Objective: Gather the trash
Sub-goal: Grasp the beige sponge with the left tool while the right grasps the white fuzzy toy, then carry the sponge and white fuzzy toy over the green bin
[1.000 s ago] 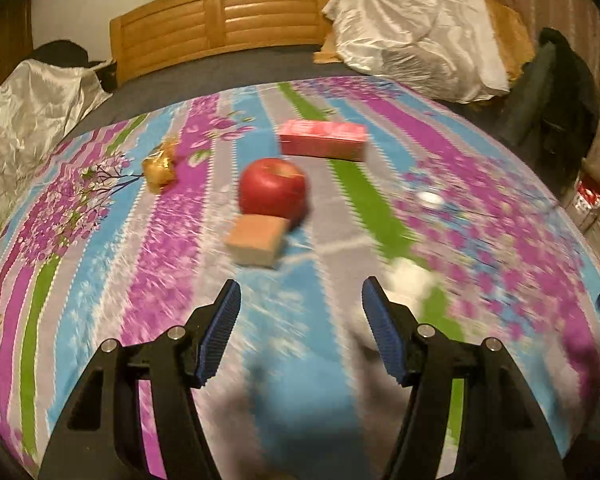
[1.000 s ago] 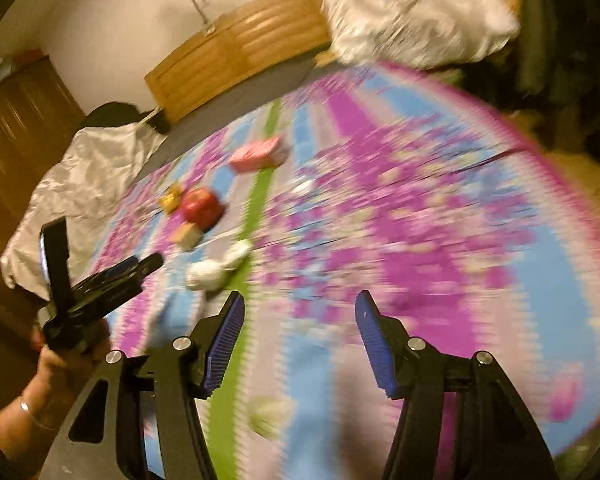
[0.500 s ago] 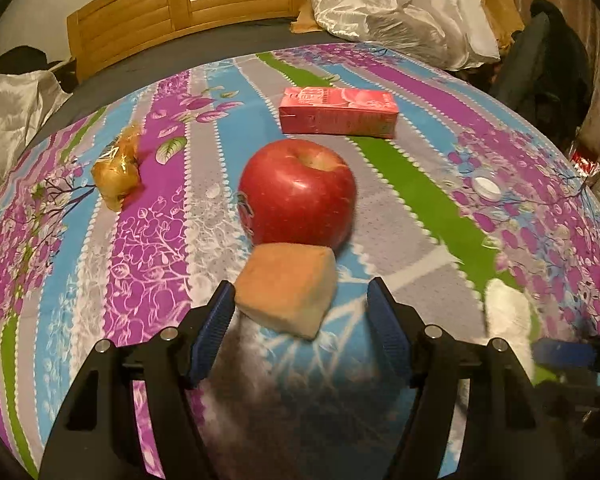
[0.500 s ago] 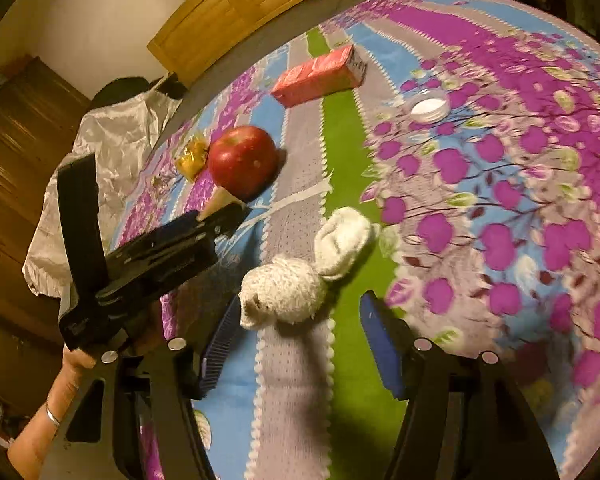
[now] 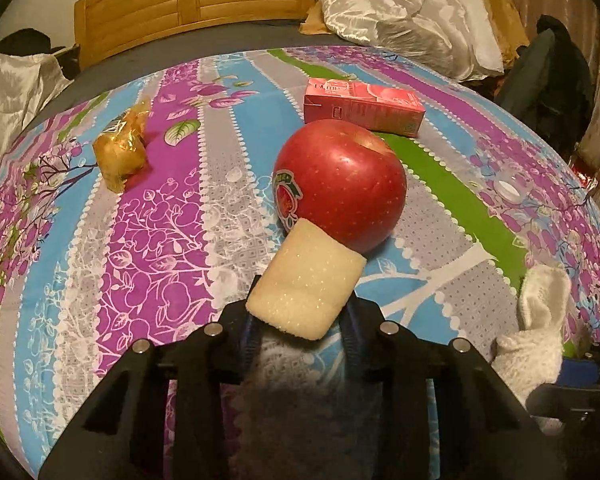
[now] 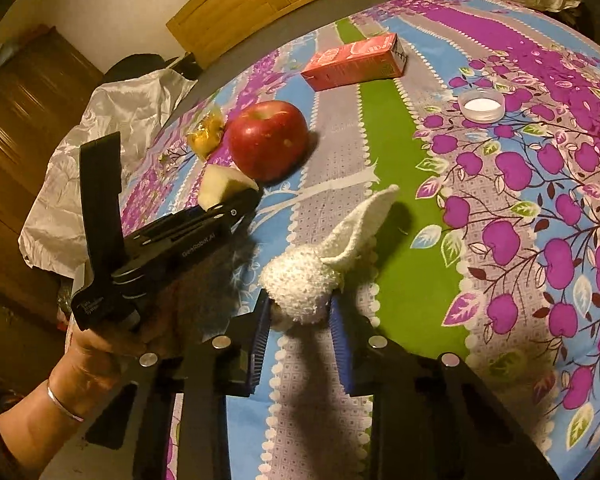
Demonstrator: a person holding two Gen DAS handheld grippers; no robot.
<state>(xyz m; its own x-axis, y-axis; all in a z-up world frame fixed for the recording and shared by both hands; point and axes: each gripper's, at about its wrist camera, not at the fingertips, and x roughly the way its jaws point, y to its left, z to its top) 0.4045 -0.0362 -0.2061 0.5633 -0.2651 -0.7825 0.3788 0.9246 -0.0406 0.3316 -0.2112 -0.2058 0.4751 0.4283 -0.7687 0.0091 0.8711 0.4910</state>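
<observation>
A bed covered with a striped sheet (image 5: 148,240) of purple, blue, grey and green flower print fills both views, and everything lies on it. Near the centre of the left wrist view sits a round red apple (image 5: 340,182) with a sticker, and above it, toward the upper right, a long pink drink carton (image 5: 364,108) lies on its side with its long axis running left to right. A crumpled golden plastic wrapper (image 5: 120,148) lies at centre left, well apart from the rest. The pale yellow rectangular sponge block (image 5: 306,284) sits at lower centre, its far corner touching the apple, its near end between the blue pads of the left tool (image 5: 300,332), whose jaws are closing on the block's two sides. The block's long axis runs away from the tool toward the apple, so I judge a straight lift should clear the fruit. In the right wrist view the fluffy white cloth wad (image 6: 308,284), its loose flap pointing toward upper right, has its near bulge between the pads of the right tool (image 6: 300,320), also closing and pressing on it. A small white round cap (image 6: 482,106) lies at upper right, nearer the right tool and untouched.
</observation>
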